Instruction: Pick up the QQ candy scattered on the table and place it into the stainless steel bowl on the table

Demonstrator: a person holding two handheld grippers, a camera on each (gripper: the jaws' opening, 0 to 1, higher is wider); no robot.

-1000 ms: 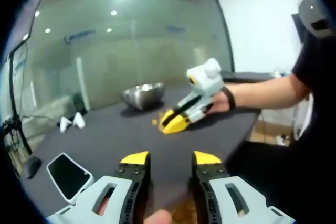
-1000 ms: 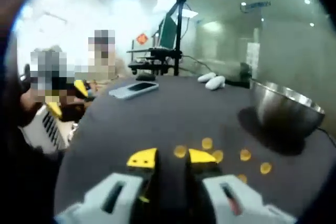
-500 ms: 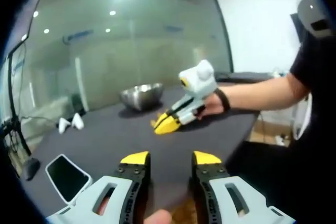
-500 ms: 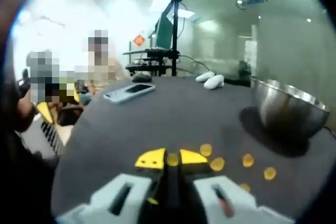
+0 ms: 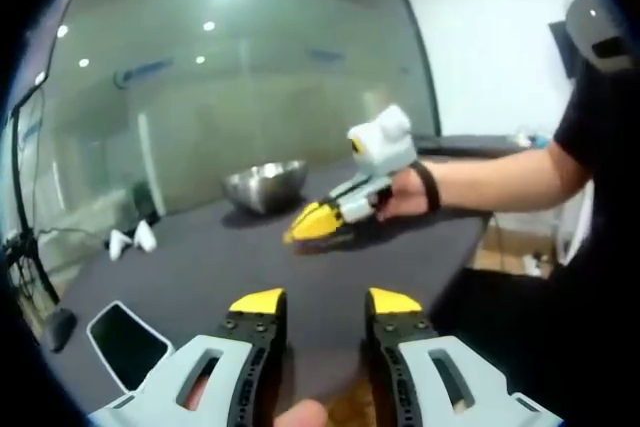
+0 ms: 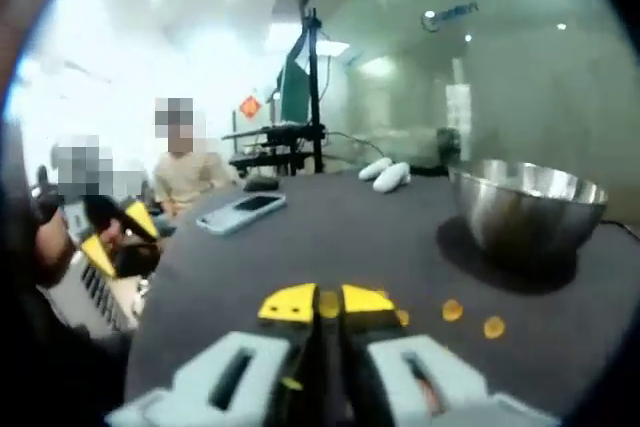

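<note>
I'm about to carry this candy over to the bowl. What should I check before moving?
1. Candy clamped in right tool: ok, pinched between the yellow tips.
2. Stainless steel bowl upright: ok.
3. Path across table to the bowl: ok, nothing stands between.
4. Left tool out of the way: ok, open, at the near edge.
5. Loose candies remaining: ok, a few lie near the bowl.

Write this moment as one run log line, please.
right gripper: shut on candy, lifted | left gripper: open, idle | bowl: ahead
</note>
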